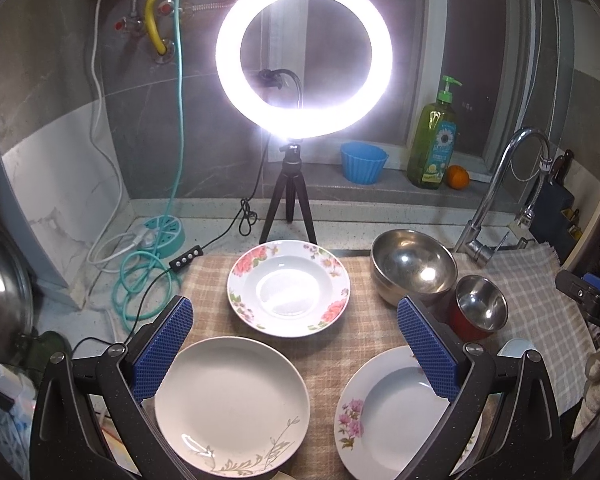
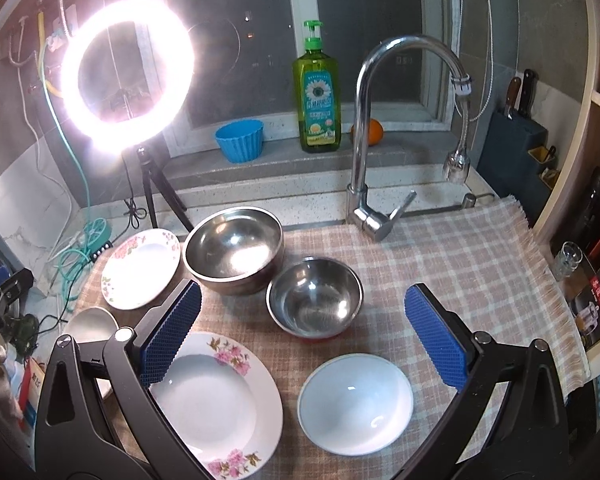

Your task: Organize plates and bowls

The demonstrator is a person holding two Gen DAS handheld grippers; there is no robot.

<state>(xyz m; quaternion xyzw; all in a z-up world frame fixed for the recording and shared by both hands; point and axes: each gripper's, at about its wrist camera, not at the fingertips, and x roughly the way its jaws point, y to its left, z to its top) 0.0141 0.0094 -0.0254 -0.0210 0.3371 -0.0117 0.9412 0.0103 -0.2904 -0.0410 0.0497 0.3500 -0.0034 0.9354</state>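
Three plates lie on the checked cloth (image 1: 332, 360): a rose-rimmed deep plate (image 1: 288, 288) at the back, a white plate with a grey sprig (image 1: 232, 404) at front left, and a pink-flower plate (image 1: 396, 412) at front right. A large steel bowl (image 1: 414, 266) and a small steel bowl with a red outside (image 1: 480, 306) stand at right. My left gripper (image 1: 296, 340) is open and empty above the plates. In the right wrist view the pink-flower plate (image 2: 216, 404), a white bowl (image 2: 356, 402), the small steel bowl (image 2: 314, 298), the large bowl (image 2: 234, 248) and the rose plate (image 2: 140, 268) show. My right gripper (image 2: 304, 332) is open and empty.
A ring light on a tripod (image 1: 304, 60) stands behind the plates. A faucet (image 2: 364, 120) rises behind the bowls. A green soap bottle (image 2: 316, 92), blue cup (image 2: 240, 140) and orange (image 2: 372, 132) sit on the sill. A knife block (image 2: 512, 140) stands at right. Cables (image 1: 140, 280) lie at left.
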